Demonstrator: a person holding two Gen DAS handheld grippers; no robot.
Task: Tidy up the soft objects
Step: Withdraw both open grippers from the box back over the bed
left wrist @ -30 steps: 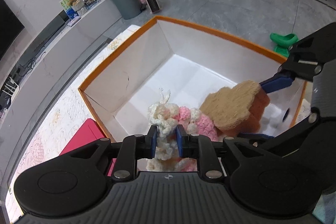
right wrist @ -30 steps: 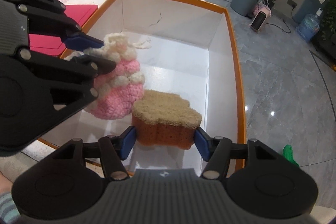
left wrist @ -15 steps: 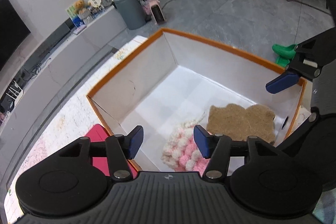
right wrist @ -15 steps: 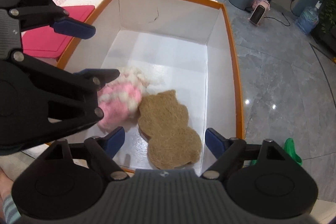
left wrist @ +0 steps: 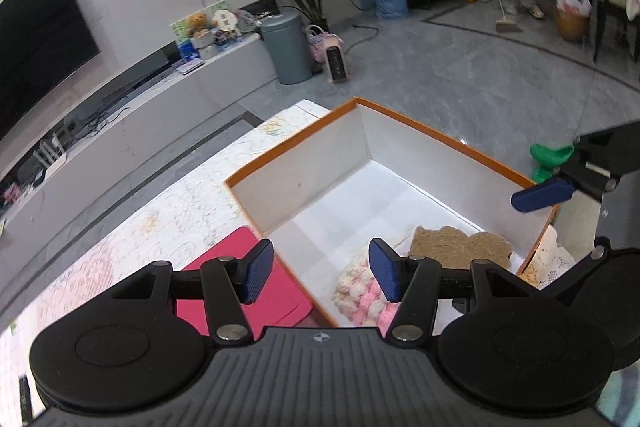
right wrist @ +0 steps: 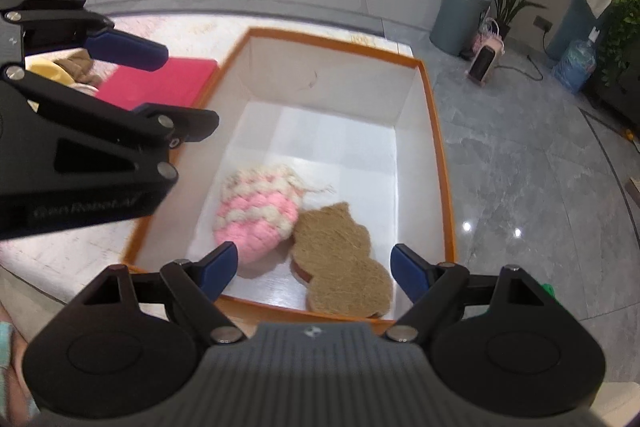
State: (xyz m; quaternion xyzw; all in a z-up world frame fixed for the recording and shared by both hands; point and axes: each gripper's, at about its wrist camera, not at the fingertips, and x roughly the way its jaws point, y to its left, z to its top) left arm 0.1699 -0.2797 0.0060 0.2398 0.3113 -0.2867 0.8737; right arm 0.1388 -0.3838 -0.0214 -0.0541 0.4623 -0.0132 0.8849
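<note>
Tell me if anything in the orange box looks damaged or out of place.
Nothing stands out. The pink knitted pouch and the brown gourd-shaped pad lie side by side on the floor of the orange-rimmed box, apparently touching.

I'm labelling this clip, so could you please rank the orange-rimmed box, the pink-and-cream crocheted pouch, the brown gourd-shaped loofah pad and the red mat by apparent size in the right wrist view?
1. Orange-rimmed box
2. Red mat, partly hidden, so unsure
3. Brown gourd-shaped loofah pad and pink-and-cream crocheted pouch: look alike
</note>
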